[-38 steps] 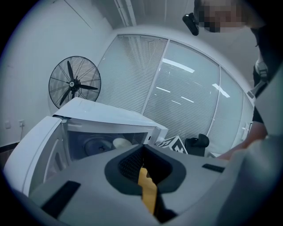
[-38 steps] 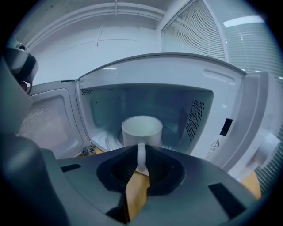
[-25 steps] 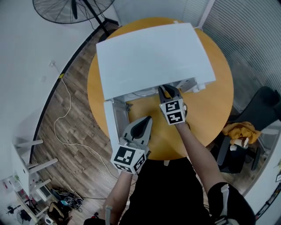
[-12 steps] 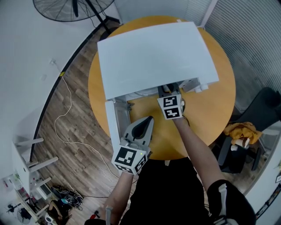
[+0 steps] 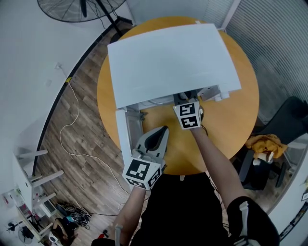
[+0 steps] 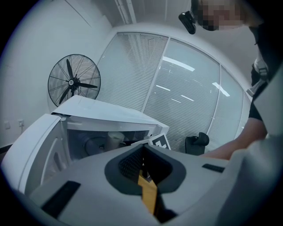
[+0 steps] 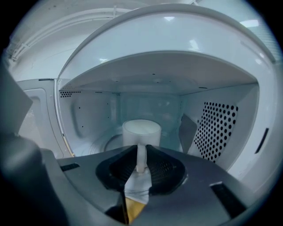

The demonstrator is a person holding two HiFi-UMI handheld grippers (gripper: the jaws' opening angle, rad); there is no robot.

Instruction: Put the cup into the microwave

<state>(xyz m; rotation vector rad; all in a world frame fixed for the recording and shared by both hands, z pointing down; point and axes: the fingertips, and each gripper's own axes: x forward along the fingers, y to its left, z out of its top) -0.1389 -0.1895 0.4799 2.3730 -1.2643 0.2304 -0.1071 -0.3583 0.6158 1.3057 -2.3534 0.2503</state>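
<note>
A white microwave stands on the round orange table, its door swung open to the left. The white cup sits upright on the turntable inside; it also shows in the left gripper view. My right gripper reaches into the cavity, its tips hidden under the microwave top in the head view. Its jaws are opening, with the cup's handle still between them. My left gripper hovers over the table's near edge beside the door, shut and empty.
A black floor fan stands beyond the table on the left. A white cable trails across the wood floor. A dark chair with a yellow cloth is at the right. A perforated wall lines the cavity's right side.
The right gripper has moved a little further toward the microwave opening. The left gripper has stayed where it was.
</note>
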